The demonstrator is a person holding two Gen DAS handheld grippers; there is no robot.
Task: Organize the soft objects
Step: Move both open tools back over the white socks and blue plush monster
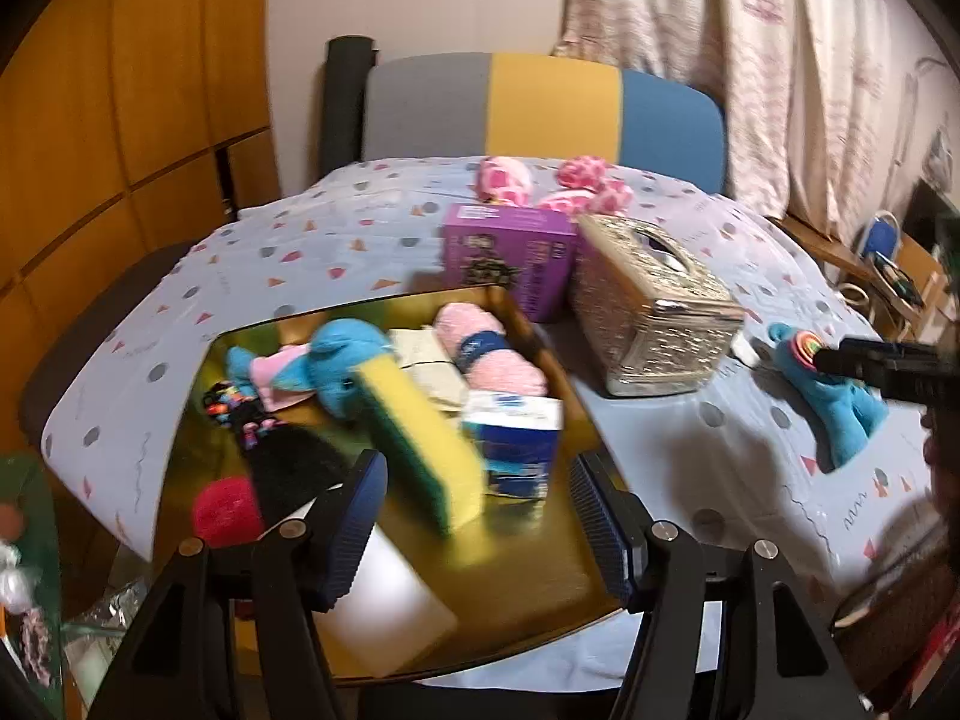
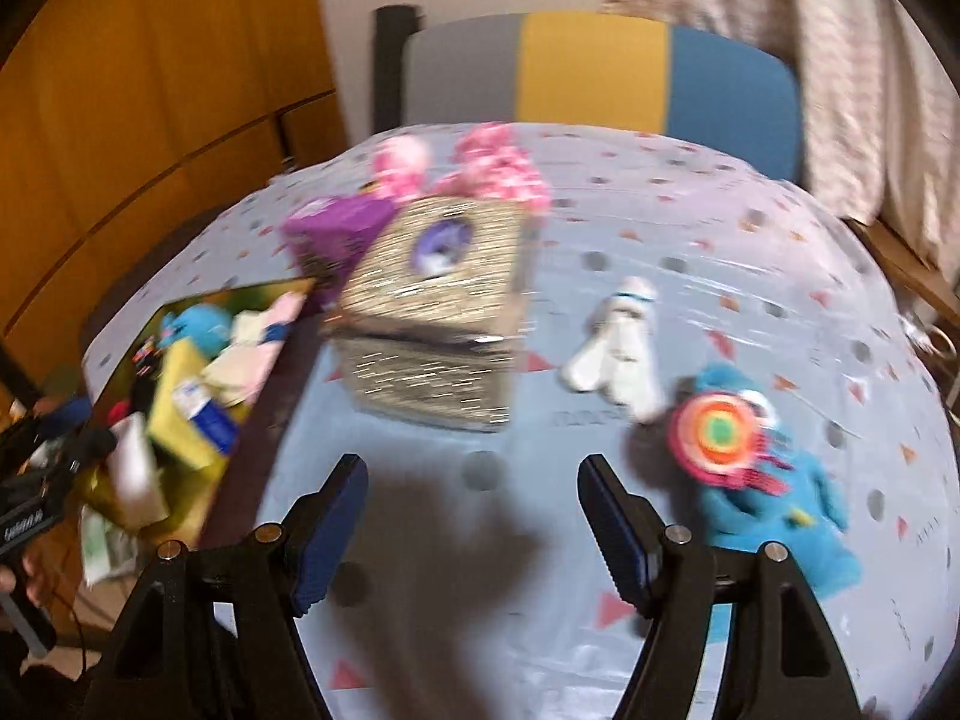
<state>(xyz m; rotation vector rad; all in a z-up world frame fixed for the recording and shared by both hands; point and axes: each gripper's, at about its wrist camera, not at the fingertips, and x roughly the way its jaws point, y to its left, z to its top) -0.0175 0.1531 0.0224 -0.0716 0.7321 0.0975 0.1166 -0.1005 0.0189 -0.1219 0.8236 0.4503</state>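
Both claws gape, empty, over the bench.

Your left claw [image 1: 480,516] hangs spread above the gold tray [image 1: 558,564], gripping nothing; the yellow sponge [image 1: 420,450] there is light and springy, so pinch its long sides. Your right claw [image 2: 474,534] stands released over bare cloth, right of the tray. Further right of it lies the blue plush toy [image 2: 774,510], soft, light and squashy: take it around the body, below the round striped disc [image 2: 717,435], since loose limbs will flop.

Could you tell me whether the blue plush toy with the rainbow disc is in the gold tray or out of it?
Out. The blue plush toy lies on the tablecloth, well right of the gold tray.
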